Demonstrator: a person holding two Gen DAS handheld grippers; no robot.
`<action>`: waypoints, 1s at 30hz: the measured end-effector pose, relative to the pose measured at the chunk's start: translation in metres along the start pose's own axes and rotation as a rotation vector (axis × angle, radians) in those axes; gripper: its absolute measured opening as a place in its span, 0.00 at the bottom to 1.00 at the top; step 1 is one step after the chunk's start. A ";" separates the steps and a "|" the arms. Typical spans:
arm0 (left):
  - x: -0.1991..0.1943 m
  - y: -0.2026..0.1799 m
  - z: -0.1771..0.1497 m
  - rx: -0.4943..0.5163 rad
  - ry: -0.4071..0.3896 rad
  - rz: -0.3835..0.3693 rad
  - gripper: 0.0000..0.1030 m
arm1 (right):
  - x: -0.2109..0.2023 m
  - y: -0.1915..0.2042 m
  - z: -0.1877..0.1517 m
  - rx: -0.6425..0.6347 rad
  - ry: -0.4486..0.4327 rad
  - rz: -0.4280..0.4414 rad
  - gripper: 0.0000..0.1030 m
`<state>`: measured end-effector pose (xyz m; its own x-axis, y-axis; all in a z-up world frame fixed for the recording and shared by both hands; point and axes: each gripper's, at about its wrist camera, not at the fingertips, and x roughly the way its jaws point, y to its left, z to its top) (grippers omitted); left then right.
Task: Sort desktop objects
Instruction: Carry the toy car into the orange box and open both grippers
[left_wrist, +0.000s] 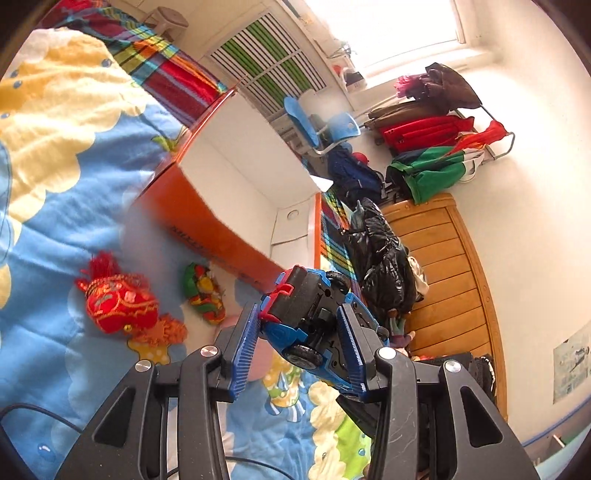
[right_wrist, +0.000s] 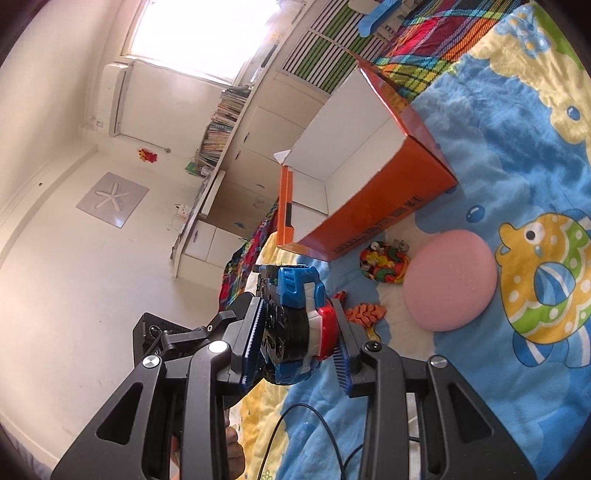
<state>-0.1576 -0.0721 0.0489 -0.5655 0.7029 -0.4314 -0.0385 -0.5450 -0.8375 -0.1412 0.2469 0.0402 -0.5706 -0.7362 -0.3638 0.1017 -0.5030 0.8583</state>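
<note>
Toy cars sit clamped in both tongs, lifted clear of the bed. In the left wrist view the left gripper (left_wrist: 301, 347) has its ribbed blue pads pressed on either side of a blue toy car (left_wrist: 306, 317), which is tipped so that its black underside and wheels face the camera. In the right wrist view the right gripper (right_wrist: 297, 343) is closed on a blue, white and red toy vehicle (right_wrist: 299, 325), its pads squeezing the two sides.

Below both lies a cartoon fish bedspread (right_wrist: 517, 155). On it, just beyond the right gripper, are a small orange fabric piece (right_wrist: 365, 314) and a pink round disc (right_wrist: 448, 278). A little farther is a small multicoloured toy (right_wrist: 384, 264), touching or nearly touching the foot of the box. From the left wrist view a red embroidered fish ornament (left_wrist: 118, 301) lies apart to the left.

Farther on stands an open orange cardboard box (right_wrist: 373, 192) with a white inside. Behind it a striped blanket (left_wrist: 173, 70) covers the bed, and a blue chair (left_wrist: 321, 125) stands by the window wall.
</note>
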 end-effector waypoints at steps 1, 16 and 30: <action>-0.001 -0.003 0.007 0.005 -0.007 -0.007 0.39 | 0.001 0.006 0.006 -0.010 -0.004 0.003 0.31; 0.056 0.000 0.099 -0.027 -0.050 0.012 0.39 | 0.060 0.016 0.096 -0.062 0.004 0.029 0.31; 0.093 0.039 0.102 -0.155 0.025 0.041 0.40 | 0.086 -0.015 0.103 0.028 0.038 -0.054 0.33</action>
<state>-0.2961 -0.0750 0.0102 -0.5432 0.6938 -0.4728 0.1129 -0.4976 -0.8600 -0.2757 0.2376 0.0329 -0.5432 -0.7251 -0.4233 0.0485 -0.5304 0.8464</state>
